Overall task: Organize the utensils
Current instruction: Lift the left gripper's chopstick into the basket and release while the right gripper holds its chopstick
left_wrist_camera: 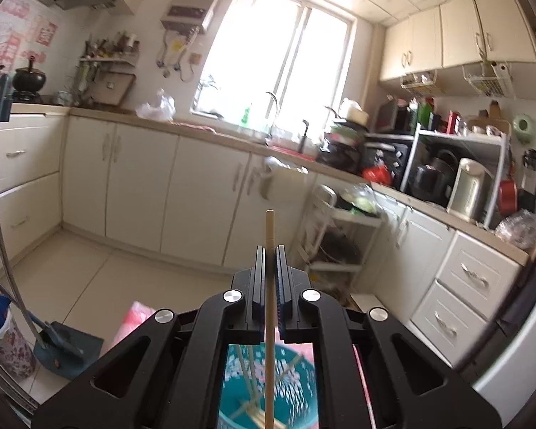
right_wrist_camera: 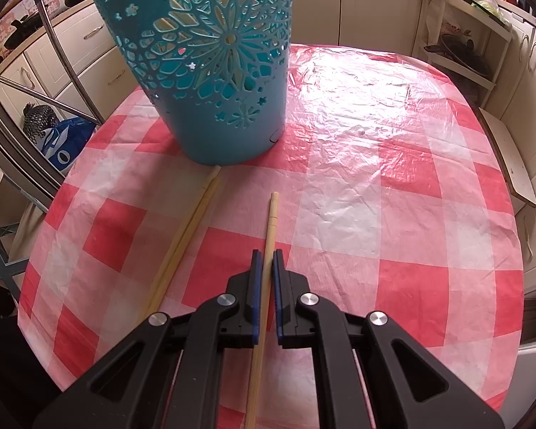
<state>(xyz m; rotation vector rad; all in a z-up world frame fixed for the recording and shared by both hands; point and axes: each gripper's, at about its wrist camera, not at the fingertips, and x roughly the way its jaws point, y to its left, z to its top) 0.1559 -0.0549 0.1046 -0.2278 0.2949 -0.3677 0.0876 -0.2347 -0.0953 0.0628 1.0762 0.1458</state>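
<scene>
My left gripper [left_wrist_camera: 270, 250] is shut on a wooden chopstick [left_wrist_camera: 269, 228], held high and nearly level above the teal holder [left_wrist_camera: 296, 386], whose inside shows several chopsticks. In the right wrist view, my right gripper [right_wrist_camera: 267, 254] is shut on another wooden chopstick [right_wrist_camera: 271, 221] just over the red-and-white checked tablecloth [right_wrist_camera: 393, 196]. Two more chopsticks [right_wrist_camera: 185, 239] lie side by side to its left, their tips near the base of the teal cut-out holder [right_wrist_camera: 214, 82], which stands upright at the table's far side.
Kitchen cabinets [left_wrist_camera: 139, 178] and a cluttered counter [left_wrist_camera: 428, 178] ring the room. A metal chair frame [right_wrist_camera: 25, 100] and a blue bag [right_wrist_camera: 62, 143] stand left of the table. A white cart [right_wrist_camera: 457, 43] is beyond the table's far right.
</scene>
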